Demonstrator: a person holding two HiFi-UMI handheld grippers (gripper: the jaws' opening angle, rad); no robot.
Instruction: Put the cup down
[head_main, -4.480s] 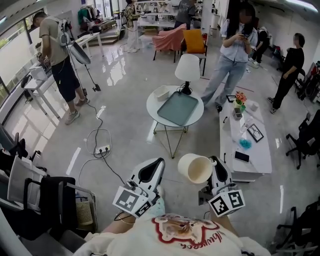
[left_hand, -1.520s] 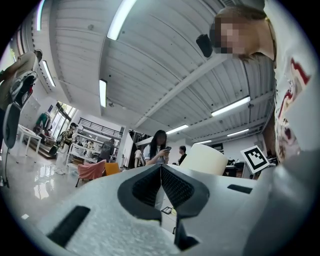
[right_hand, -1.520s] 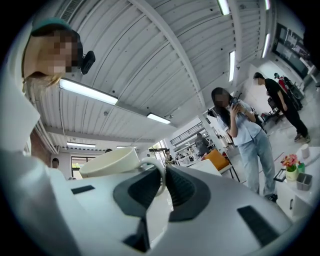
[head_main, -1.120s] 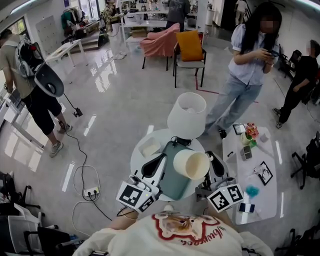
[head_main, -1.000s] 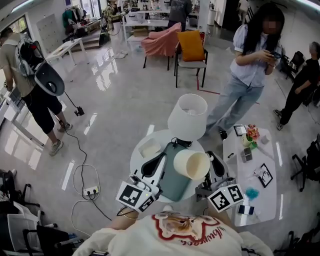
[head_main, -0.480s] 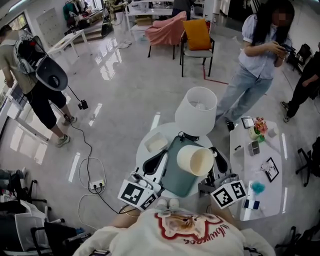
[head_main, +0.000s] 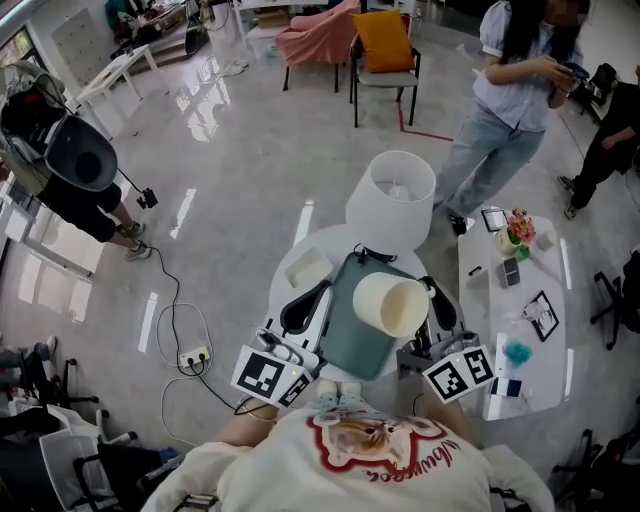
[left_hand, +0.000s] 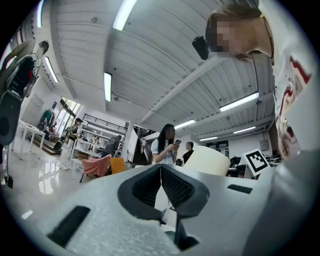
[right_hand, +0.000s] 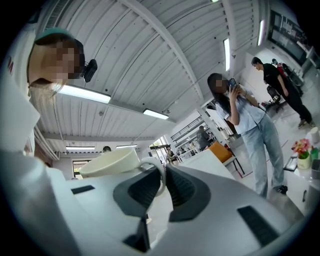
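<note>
Right gripper (head_main: 436, 303) is clamped on the cup (head_main: 391, 304) handle. The cup hangs at its 9 o'clock, axis tilted, over the tray (head_main: 345, 345). Left gripper (head_main: 305, 305) is closed and empty.

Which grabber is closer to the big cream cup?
The right. The right gripper is clamped on the handle of the cup, so it touches it. The left gripper hangs apart on the cup's left side, jaws together on nothing.
</note>
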